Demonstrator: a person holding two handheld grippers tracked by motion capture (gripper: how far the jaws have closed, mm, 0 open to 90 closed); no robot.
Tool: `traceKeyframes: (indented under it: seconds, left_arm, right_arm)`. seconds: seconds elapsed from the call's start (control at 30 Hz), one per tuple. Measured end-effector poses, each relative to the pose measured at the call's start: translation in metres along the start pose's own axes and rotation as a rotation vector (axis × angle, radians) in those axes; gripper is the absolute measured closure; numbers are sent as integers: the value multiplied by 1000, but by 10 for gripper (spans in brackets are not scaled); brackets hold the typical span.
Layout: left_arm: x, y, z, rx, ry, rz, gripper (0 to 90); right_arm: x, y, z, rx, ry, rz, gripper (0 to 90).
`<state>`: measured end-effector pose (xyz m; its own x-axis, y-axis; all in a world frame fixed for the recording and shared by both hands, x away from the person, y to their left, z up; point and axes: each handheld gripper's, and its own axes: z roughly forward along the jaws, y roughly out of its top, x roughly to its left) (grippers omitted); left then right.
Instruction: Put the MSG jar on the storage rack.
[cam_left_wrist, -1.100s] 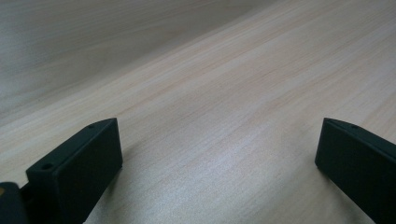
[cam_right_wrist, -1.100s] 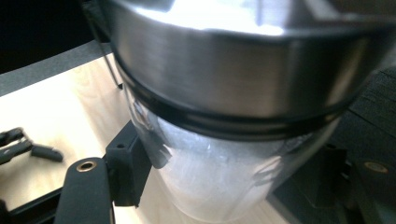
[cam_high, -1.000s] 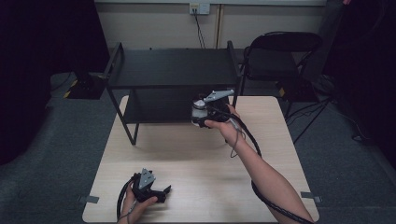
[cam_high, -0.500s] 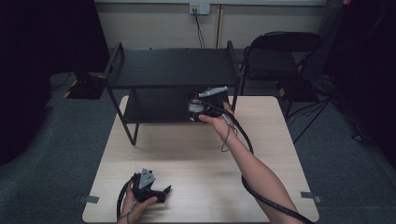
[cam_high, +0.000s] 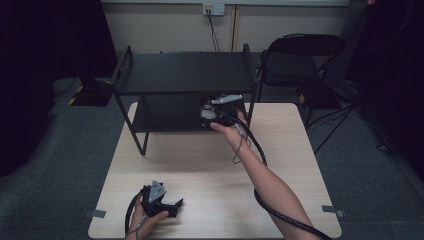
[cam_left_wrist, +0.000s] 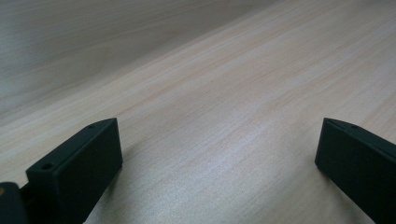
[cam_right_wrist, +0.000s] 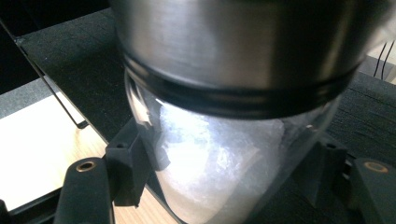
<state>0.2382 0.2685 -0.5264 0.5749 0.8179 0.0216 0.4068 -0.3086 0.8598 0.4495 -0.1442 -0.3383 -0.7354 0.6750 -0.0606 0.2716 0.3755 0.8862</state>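
Our right gripper (cam_high: 212, 111) clamps a clear jar (cam_right_wrist: 219, 154) with a steel lid (cam_right_wrist: 233, 42), holding it at the black rack's (cam_high: 185, 72) lower shelf. Our left gripper (cam_left_wrist: 217, 154) rests wide open, empty, on the table (cam_high: 200, 165).

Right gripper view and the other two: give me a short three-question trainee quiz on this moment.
1. True or false: the right tool is shut on a clear jar with a metal lid.
2. Where is the left tool? A) on the shelf's top board B) low over the wooden table, jaws apart C) on the chair
3. Fill in: the jar is held at the black shelf's ______ level.

Key: 1 true; 2 B; 3 lower.
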Motion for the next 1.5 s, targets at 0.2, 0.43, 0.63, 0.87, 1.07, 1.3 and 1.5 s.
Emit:
traceKeyframes:
  seconds: [0.2, 0.43, 0.63, 0.87, 1.07, 1.3, 1.5]
  left_arm:
    - [0, 0, 0, 0, 1, 2, 0]
    - [0, 0, 0, 1, 1, 3, 0]
    - [0, 1, 0, 4, 1, 7, 0]
    - [0, 1, 0, 3, 1, 7, 0]
    - [0, 1, 0, 3, 0, 5, 0]
    - [0, 0, 0, 3, 0, 5, 0]
    - [0, 0, 0, 3, 0, 5, 0]
  right_arm:
    - [-4, 1, 0, 3, 16, 18, 268]
    - [-5, -4, -6, 1, 21, 33, 64]
    - [-5, -14, -14, -12, 29, 25, 16]
    - [-9, -29, -27, -30, 56, 34, 0]
    - [-9, -47, -42, -43, 80, 11, 0]
    - [-10, -74, -63, -52, 98, 21, 0]
    - [-13, -99, -86, -38, 103, 8, 0]
